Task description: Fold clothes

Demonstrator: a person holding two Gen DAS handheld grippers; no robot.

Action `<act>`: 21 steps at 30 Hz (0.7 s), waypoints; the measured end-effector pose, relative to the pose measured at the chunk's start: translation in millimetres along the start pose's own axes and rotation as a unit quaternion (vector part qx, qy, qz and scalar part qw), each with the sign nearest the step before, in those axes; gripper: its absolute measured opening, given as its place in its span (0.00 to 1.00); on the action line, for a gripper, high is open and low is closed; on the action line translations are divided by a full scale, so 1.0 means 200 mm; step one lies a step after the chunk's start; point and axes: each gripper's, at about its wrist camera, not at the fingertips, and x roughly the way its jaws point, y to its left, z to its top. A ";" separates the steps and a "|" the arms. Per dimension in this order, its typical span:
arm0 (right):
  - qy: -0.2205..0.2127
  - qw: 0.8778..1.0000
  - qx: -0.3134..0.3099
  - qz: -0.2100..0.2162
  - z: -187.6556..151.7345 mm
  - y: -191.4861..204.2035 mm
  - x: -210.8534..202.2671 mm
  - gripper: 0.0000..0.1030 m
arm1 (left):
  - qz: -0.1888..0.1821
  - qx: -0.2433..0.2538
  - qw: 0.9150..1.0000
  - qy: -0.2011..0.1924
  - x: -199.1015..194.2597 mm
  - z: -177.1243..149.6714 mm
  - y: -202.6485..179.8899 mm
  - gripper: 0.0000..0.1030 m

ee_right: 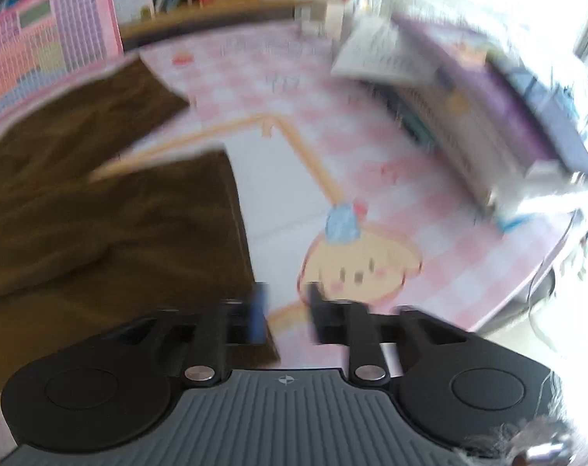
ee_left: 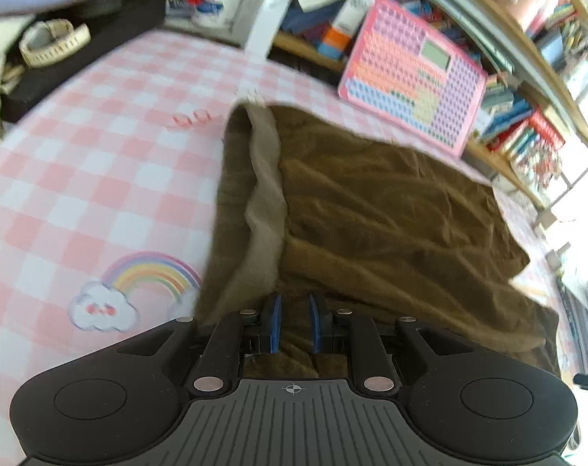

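Brown trousers (ee_left: pixel 371 209) lie on a pink-and-white checked tablecloth (ee_left: pixel 80 178), with a lighter inner waistband strip (ee_left: pixel 264 202) showing. My left gripper (ee_left: pixel 294 320) sits over the near edge of the trousers; its blue-padded fingers stand a little apart with brown cloth between and under them. In the right wrist view the two trouser legs (ee_right: pixel 99 202) spread to the left. My right gripper (ee_right: pixel 286 308) is open at the hem corner of the near leg, with its left finger over the cloth edge and nothing held. This view is motion-blurred.
A pink pegboard toy (ee_left: pixel 414 73) leans against bookshelves (ee_left: pixel 527 124) behind the table. A black tray with a cream watch (ee_left: pixel 53 40) sits at the far left. Stacked books and papers (ee_right: pixel 468 116) lie on the table's right side. The table edge (ee_right: pixel 527 283) is on the right.
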 end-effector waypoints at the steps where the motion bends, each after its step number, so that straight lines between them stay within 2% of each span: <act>1: -0.018 1.000 0.004 0.004 0.02 0.00 -0.02 0.34 | 0.008 0.001 1.000 -0.013 -0.02 0.01 0.00 0.17; 3: -0.036 0.999 0.006 0.017 0.06 0.00 -0.04 0.33 | 0.024 0.006 0.999 -0.036 -0.05 0.03 0.01 0.20; 5: -0.035 0.999 -0.001 0.042 0.06 0.06 -0.03 0.31 | 0.041 0.015 0.998 -0.049 -0.05 0.05 0.02 0.23; 8: -0.025 0.997 -0.020 0.067 0.03 0.16 0.02 0.25 | 0.049 0.026 0.998 -0.043 0.03 0.09 0.01 0.23; 12: 0.003 0.997 -0.040 0.067 -0.03 0.28 0.08 0.21 | 0.043 0.044 0.998 -0.022 0.15 0.13 -0.02 0.22; 14: 0.014 0.996 -0.055 0.063 -0.06 0.33 0.10 0.20 | 0.027 0.026 0.999 -0.020 0.17 0.13 0.00 0.17; 16: 0.020 0.996 -0.071 0.058 -0.09 0.36 0.11 0.20 | 0.001 -0.006 0.999 -0.038 0.12 0.12 0.05 0.02; 18: 0.020 0.995 -0.082 0.055 -0.11 0.37 0.10 0.20 | -0.023 -0.034 0.997 -0.058 0.06 0.12 0.09 0.02; 21: 0.028 0.994 -0.083 0.066 -0.11 0.37 0.09 0.19 | -0.011 -0.050 0.995 -0.082 -0.08 0.12 0.13 0.02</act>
